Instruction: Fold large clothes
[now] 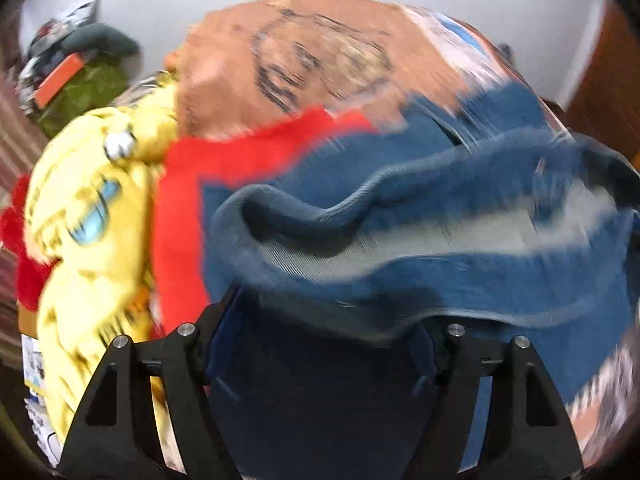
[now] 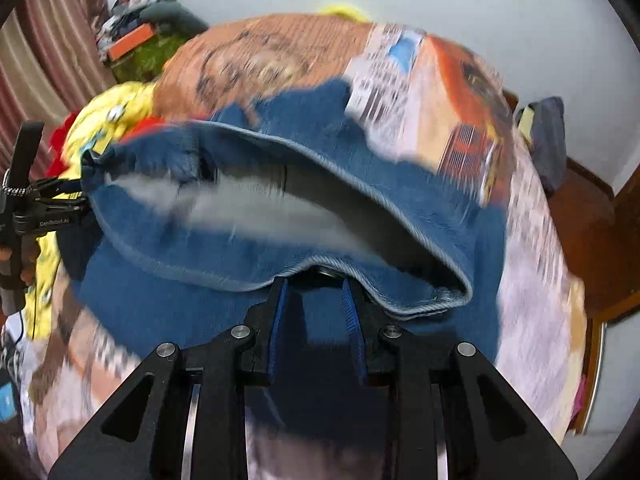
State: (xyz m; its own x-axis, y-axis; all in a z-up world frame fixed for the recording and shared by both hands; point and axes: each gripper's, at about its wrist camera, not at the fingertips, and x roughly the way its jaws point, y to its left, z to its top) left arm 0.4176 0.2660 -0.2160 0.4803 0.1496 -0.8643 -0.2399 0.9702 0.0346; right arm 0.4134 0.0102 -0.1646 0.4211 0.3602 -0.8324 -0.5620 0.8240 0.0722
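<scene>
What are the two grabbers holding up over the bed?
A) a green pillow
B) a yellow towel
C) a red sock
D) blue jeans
D: the blue jeans hang by their waistband from the right gripper, whose jaws pinch the denim edge, above the printed bedspread.

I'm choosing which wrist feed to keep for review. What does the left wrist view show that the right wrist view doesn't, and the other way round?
Only the left wrist view: the left gripper from behind, denim bunched between its jaws, and the red cloth spread wide.

Only the right wrist view: the right gripper shut on the waistband edge, the left gripper seen side-on, and the wooden frame.

Both: the blue jeans, yellow cloth, printed bed cover, all motion-blurred.
</scene>
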